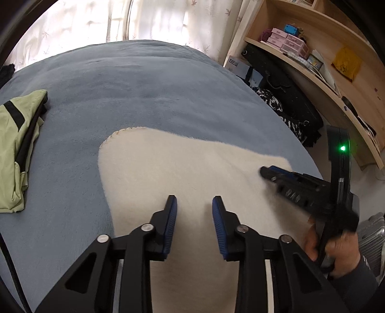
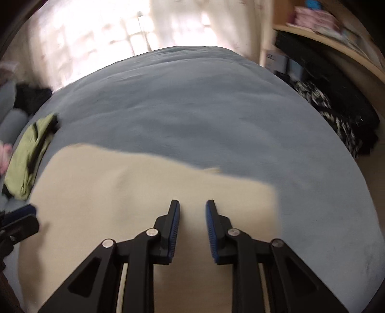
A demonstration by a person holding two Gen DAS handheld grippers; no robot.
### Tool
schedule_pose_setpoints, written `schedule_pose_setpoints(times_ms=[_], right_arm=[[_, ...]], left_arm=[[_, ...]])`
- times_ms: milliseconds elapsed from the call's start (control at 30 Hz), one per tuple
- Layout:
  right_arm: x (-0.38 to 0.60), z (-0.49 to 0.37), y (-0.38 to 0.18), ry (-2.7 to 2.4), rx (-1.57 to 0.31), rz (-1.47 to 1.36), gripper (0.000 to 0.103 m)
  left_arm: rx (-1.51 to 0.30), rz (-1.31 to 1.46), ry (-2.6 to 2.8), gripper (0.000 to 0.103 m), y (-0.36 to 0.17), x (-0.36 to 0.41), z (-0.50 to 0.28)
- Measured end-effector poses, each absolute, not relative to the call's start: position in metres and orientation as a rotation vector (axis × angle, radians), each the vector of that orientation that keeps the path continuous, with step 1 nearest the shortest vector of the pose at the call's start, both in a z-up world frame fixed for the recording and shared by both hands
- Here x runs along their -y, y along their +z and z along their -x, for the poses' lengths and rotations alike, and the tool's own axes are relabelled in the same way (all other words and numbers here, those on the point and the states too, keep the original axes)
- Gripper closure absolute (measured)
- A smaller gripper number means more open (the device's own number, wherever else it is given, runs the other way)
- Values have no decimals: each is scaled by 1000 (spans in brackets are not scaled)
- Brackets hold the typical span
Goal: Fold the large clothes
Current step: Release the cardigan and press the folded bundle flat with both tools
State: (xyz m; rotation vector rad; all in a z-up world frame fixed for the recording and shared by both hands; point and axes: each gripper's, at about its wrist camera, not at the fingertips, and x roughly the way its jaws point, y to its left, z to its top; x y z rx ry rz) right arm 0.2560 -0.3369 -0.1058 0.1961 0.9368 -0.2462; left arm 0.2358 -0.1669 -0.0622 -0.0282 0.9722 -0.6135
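On the blue-grey bedspread (image 1: 144,96) we see a folded cream fleece garment (image 1: 180,163); left gripper (image 1: 194,199) and right gripper (image 2: 191,203) hover above it, jaws parted, empty.

Place was a home bedroom. Most of both views was taken up by a bed w/ a blue-grey fleece blanket (image 1: 144,91), clothes lying on it: a cream fleece garment (image 1: 173,168) and a light green jacket (image 1: 16,134) near the left edge. Behind the bed hung pale leaf-print curtains (image 1: 91,21) w/ daylight coming thru. At right stood a light wood shelf unit (image 1: 320,60) holding pink mini drawers (image 1: 286,41), boxes & misc household bits.
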Motion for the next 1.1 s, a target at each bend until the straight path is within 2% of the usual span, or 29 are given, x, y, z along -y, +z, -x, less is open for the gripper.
schedule_pose_setpoints(times_ms=[67, 100, 500, 533, 833, 1100], right_arm=[[362, -247, -106, -259, -930, -254, 98], [368, -244, -105, -278, -927, -248, 99], [396, -198, -84, -324, -947, -304, 98], [393, -196, -80, -314, -947, -312, 95], [332, -149, -50, -134, -987, -313, 95], [281, -112, -70, -26, -1083, -296, 95]], left_arm=[[-969, 22, -621, 83, -65, 165, -237], [-966, 22, -623, 84, -67, 164, -237], [-988, -6, -551, 84, -51, 167, -221], [-992, -14, -548, 84, -47, 166, -215], [-1007, -37, -589, 80, -23, 154, -156], [-1007, -84, -627, 80, -34, 154, -87]])
